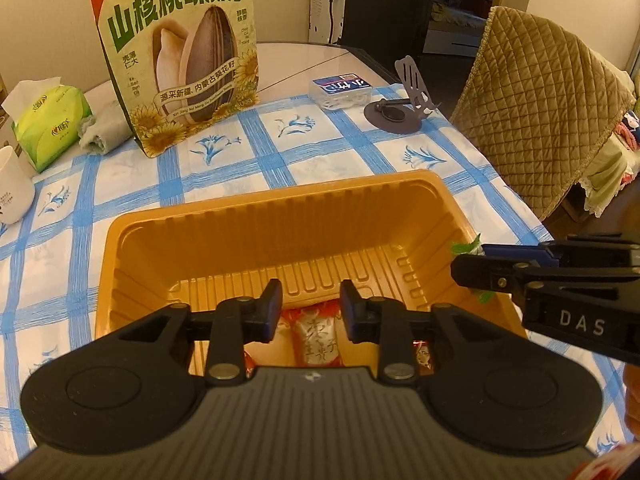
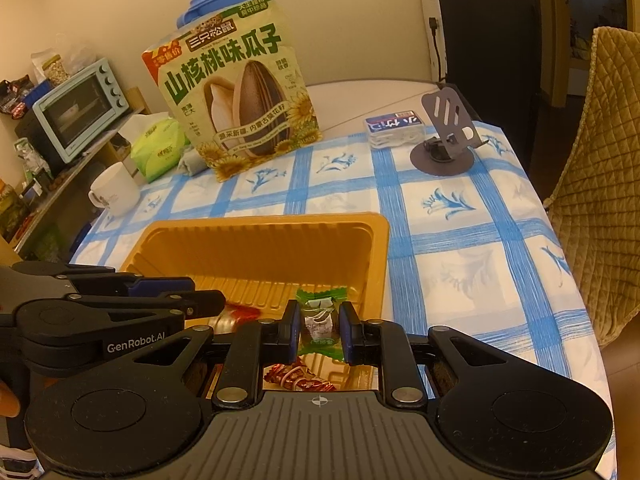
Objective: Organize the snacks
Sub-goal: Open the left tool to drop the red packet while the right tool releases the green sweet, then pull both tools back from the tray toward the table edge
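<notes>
Snacks gather in the orange tray (image 1: 276, 216) on the worktop: your right tool (image 2: 319, 322) clamps a green-wrapped candy (image 2: 320, 312) above it for dropping, your left tool (image 1: 311, 312) parted, empty, over a red-wrapped snack (image 1: 316, 336).

Both wrist views: close over tray (image 1: 276, 216)

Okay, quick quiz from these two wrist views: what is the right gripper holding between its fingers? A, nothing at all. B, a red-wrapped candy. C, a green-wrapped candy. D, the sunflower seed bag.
C: in the right wrist view the right gripper is shut on a green-wrapped candy above the orange tray, while the sunflower seed bag stands apart on the table behind it.
</notes>
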